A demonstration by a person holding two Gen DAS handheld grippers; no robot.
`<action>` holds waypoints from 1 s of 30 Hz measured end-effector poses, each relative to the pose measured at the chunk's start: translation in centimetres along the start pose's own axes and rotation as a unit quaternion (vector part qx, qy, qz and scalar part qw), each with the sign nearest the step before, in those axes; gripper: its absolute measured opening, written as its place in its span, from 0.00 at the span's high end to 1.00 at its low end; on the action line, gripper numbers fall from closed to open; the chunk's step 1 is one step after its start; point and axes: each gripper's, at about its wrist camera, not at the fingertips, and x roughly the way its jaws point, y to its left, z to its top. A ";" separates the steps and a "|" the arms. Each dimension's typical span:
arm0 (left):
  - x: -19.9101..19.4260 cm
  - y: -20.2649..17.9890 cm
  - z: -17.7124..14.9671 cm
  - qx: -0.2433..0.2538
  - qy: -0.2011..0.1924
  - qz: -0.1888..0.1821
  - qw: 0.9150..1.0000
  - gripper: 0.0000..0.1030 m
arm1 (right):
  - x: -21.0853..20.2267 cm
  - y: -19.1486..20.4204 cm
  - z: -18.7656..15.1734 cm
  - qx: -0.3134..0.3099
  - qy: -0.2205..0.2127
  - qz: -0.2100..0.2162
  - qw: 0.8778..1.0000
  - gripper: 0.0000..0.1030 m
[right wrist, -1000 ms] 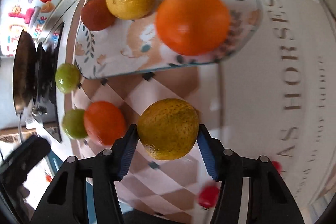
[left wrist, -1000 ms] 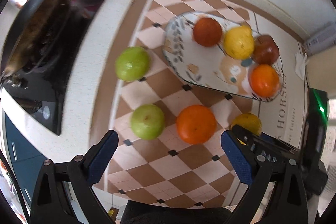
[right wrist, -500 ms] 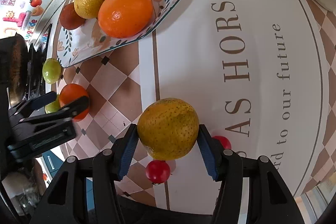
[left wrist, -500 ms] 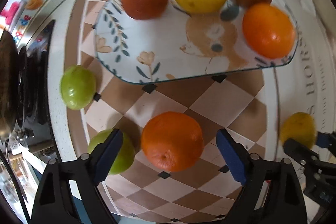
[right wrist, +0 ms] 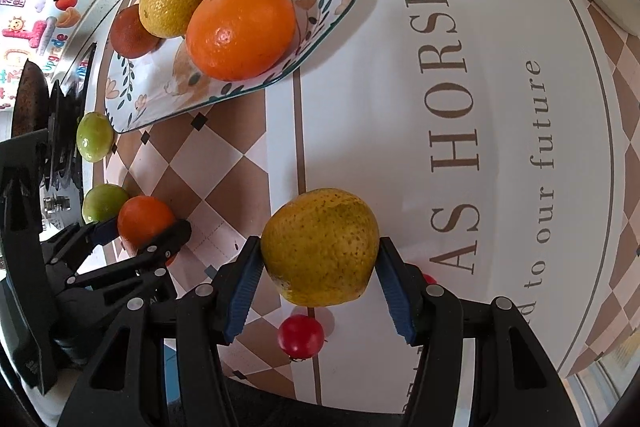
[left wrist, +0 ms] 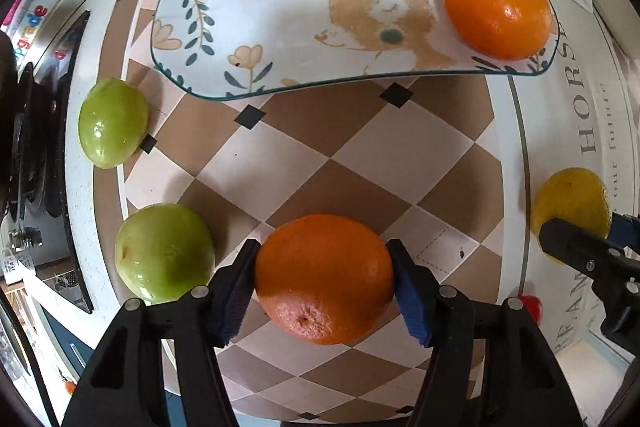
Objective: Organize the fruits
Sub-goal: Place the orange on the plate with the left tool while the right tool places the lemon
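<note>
Orange (left wrist: pixel 324 279) sits between the closing left gripper (left wrist: pixel 325 287) pads; right gripper (right wrist: pixel 320 275) clamps a yellow-green citrus (right wrist: pixel 320 247). Patterned plate (left wrist: pixel 260 39) holds 4 fruits.

Open checkered tabletop (left wrist: pixel 360 163) between the plate (left wrist: pixel 280 39) and the orange (left wrist: pixel 324 279) the left gripper (left wrist: pixel 324 283) is closing its fingers onto: clear lane there. Left flank tight: near green fruit (left wrist: pixel 164 251) sits just beside the left finger, second green fruit (left wrist: pixel 114 123) further back near the plate's corner. Plate's far side and right end crowded with four fruits; its near-left part is bare. Right gripper (right wrist: pixel 320 279) with its yellow-green fruit (right wrist: pixel 320 247) blocks the right side; red cherry tomato (right wrist: pixel 301 335) lies below it. Lettered area (right wrist: pixel 452 87) beyond is free.
</note>
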 end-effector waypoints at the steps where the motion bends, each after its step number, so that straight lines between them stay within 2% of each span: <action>1: 0.0 0.2 -0.1 -0.002 0.001 -0.001 1.000 0.41 | 0.1 0.1 0.1 -0.002 -0.001 -0.001 1.000 0.42; 10: -0.3 1.7 0.2 -0.008 -0.003 -0.004 1.000 0.41 | 0.4 1.0 0.3 -0.017 -0.011 -0.011 1.000 0.42; 18: -0.9 0.9 0.6 -0.009 0.001 -0.010 1.000 0.41 | 0.4 1.2 0.2 -0.020 -0.013 -0.014 1.000 0.42; 21: -1.4 1.8 0.8 -0.019 0.003 -0.029 0.999 0.41 | 0.2 1.4 0.0 -0.015 -0.013 -0.002 1.000 0.42; 23: -2.6 2.6 1.0 -0.034 -0.001 -0.054 0.998 0.41 | -0.5 2.1 0.0 -0.013 -0.023 0.012 1.000 0.42; 27: -7.0 5.3 2.3 -0.068 -0.033 -0.105 0.992 0.41 | -2.3 4.4 0.7 -0.018 -0.047 0.045 0.998 0.42; 30: -9.5 7.2 4.3 -0.082 -0.056 -0.116 0.988 0.41 | -3.2 6.9 2.1 -0.030 -0.065 0.062 0.996 0.42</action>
